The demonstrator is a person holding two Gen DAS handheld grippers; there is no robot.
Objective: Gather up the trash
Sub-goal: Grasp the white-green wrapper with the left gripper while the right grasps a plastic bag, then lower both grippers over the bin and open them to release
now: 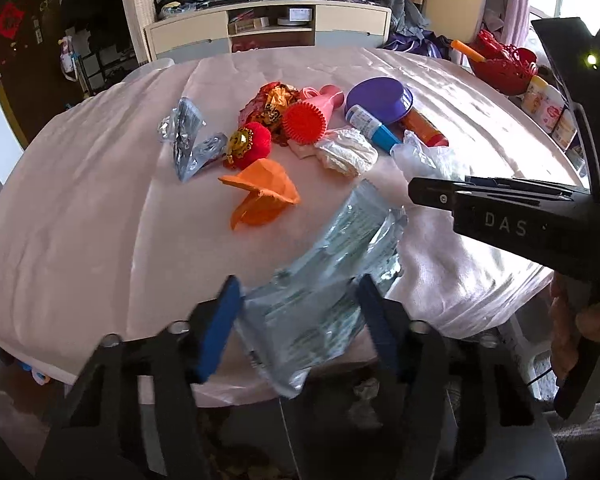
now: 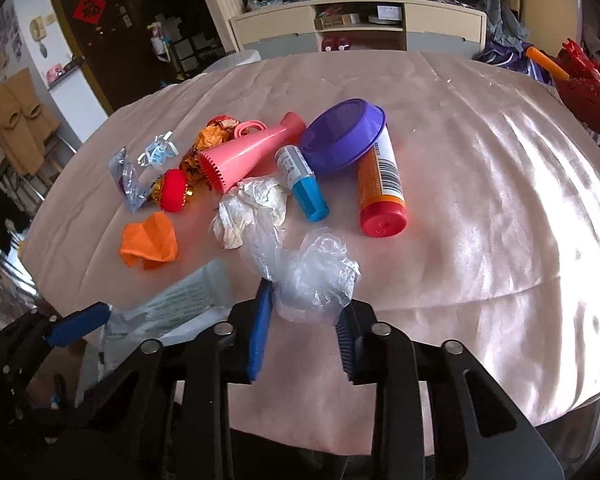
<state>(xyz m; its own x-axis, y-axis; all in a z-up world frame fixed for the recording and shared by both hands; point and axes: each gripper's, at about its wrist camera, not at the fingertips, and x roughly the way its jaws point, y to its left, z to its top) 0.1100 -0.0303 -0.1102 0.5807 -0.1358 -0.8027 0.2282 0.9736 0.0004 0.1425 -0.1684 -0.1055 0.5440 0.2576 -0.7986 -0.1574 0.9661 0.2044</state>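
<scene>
A large silvery foil packet (image 1: pixel 332 272) lies at the near edge of the pink-clothed table (image 1: pixel 80 208). My left gripper (image 1: pixel 296 316) is open, its blue fingers on either side of the packet's near end. A crumpled clear plastic wrap (image 2: pixel 316 276) lies near the front. My right gripper (image 2: pixel 306 320) is open, its fingers flanking the wrap. Other trash includes a crumpled white tissue (image 2: pixel 248 210), an orange paper scrap (image 2: pixel 150 242), a small foil wrapper (image 2: pixel 126 180) and a gold-red wrapper (image 2: pixel 212 136).
A pink cone brush (image 2: pixel 248 152), purple bowl (image 2: pixel 340 136), orange tube with red cap (image 2: pixel 382 188), blue-capped bottle (image 2: pixel 304 182) and red plush ornament (image 2: pixel 174 190) crowd the middle. A red basket (image 2: pixel 588 88) sits far right. A cabinet (image 2: pixel 356 24) stands behind.
</scene>
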